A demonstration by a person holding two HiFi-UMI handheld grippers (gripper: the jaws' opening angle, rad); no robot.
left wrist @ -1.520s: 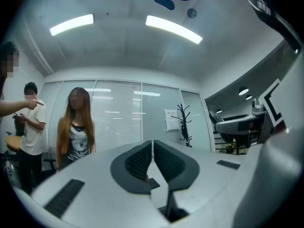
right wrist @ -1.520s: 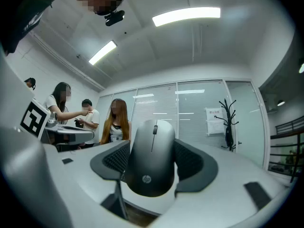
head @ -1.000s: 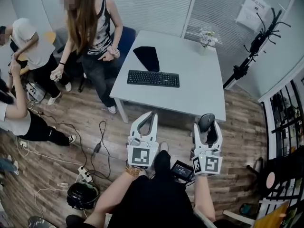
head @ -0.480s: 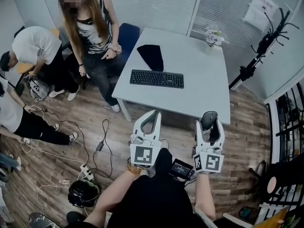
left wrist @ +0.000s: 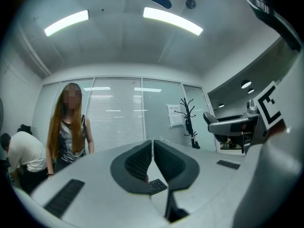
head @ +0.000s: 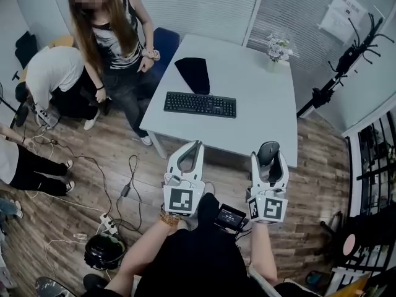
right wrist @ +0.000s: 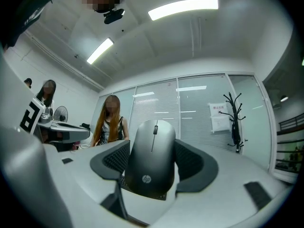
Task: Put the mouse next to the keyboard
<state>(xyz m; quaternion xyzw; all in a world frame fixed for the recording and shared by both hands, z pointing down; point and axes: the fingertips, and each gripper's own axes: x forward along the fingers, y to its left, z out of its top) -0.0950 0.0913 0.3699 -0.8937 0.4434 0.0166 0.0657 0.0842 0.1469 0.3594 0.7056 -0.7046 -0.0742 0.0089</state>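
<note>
A dark grey mouse sits upright between the pads of my right gripper, which is shut on it; in the head view the mouse hangs just off the near edge of the white table. The black keyboard lies on the table's left half, well ahead and left of the mouse. My left gripper is shut with nothing in it, its pads meeting in the left gripper view, near the table's front edge.
A black cloth lies behind the keyboard and a small flower vase stands at the far right corner. A person stands at the table's left side, others crouch at far left. Cables and a power strip lie on the wooden floor.
Both grippers have kept their pose with the mouse still held; the view has shifted slightly. The standing person has shifted a little beside the table, and the one at left has bent lower.
</note>
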